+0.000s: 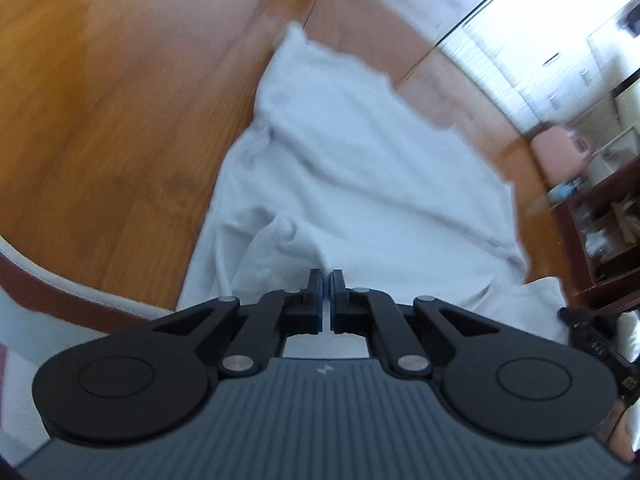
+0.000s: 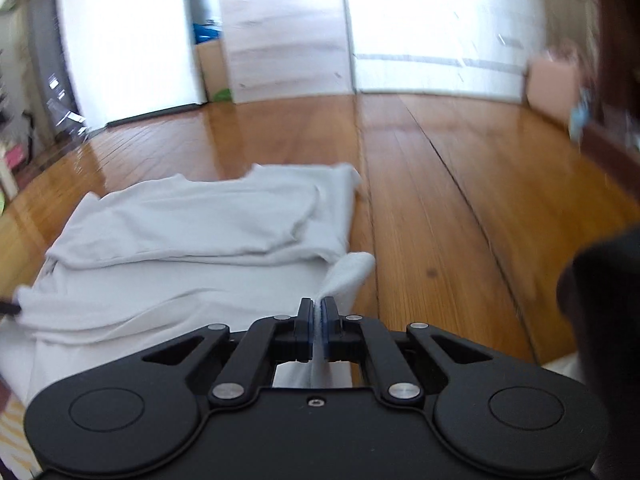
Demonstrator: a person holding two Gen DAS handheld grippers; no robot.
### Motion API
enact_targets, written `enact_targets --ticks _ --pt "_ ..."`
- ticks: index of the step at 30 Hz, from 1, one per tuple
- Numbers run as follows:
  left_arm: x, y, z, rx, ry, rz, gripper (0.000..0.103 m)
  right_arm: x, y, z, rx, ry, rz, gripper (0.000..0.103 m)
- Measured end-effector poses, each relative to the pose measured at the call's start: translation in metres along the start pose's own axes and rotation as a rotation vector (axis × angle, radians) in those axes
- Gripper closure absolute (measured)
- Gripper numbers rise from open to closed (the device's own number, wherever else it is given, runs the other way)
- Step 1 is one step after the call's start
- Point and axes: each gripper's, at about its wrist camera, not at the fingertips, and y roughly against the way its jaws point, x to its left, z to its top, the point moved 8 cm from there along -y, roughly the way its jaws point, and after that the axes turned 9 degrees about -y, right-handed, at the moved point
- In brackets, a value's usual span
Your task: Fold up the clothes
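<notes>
Right wrist view, right gripper (image 2: 319, 304) angled down pinching white garment (image 2: 192, 232) edge, left gripper (image 1: 326, 280) closed

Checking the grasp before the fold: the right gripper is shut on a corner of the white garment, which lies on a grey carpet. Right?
Not quite. The right gripper is shut on the white garment, but it lies on a wooden floor, as the right wrist view shows.

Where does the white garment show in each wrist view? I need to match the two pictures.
Left wrist: white garment fills the centre, running from the gripper up the floor.
Right wrist: it lies left of centre, a corner pinched in the right gripper.
Shared landmark: pink box at the right.
</notes>
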Motion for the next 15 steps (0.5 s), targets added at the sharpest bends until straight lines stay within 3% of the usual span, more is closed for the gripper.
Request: enact_targets --ticks 2,5,8,9,11,12,15 --pt "0.001 0.012 0.009 -0.044 -0.043 0.034 0.101 0.007 0.006 0.006 -0.019 0.034 0.002 0.097" --pt "0.001 0.021 0.020 -0.111 -0.014 -0.015 0.101 0.008 0.011 0.018 -0.053 0.063 -0.022 0.097" --pt "0.003 0.016 0.031 -0.142 -0.030 -0.001 0.097 0.002 0.011 0.034 -0.106 0.077 -0.054 0.098" --pt "0.005 0.010 0.033 -0.133 -0.049 0.032 0.094 -0.003 0.004 0.038 -0.090 0.064 -0.060 0.098" --pt "0.012 -0.001 0.035 -0.090 -0.069 0.131 0.055 -0.012 -0.012 0.042 -0.054 0.041 -0.077 0.098" --pt "0.014 -0.004 0.035 -0.075 -0.084 0.166 0.052 -0.016 -0.022 0.040 -0.025 0.044 -0.097 0.098" --pt "0.002 0.004 0.029 -0.056 -0.186 0.150 0.050 -0.017 -0.044 0.027 0.042 0.081 -0.136 0.098"
